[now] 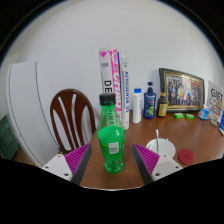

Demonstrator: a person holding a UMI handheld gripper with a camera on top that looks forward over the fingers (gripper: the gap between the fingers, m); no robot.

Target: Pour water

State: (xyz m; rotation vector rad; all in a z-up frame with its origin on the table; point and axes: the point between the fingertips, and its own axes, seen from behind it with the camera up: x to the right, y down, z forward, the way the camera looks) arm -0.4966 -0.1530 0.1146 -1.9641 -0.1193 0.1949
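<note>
Between our tongs (pixel 112 160) we clamp the green bottle (pixel 111 137) upright, cap on, so nothing spills; the white cup (pixel 160 149) waits beyond on the desk (pixel 200 140).

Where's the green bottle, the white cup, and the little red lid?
green bottle (pixel 111 140): gripper view, on its labelled body, between the gripper's fingers.
white cup (pixel 161 148): gripper view, on its rim, right of the bottle.
red lid (pixel 185 155): gripper view, on its flat top, beside the cup.
</note>
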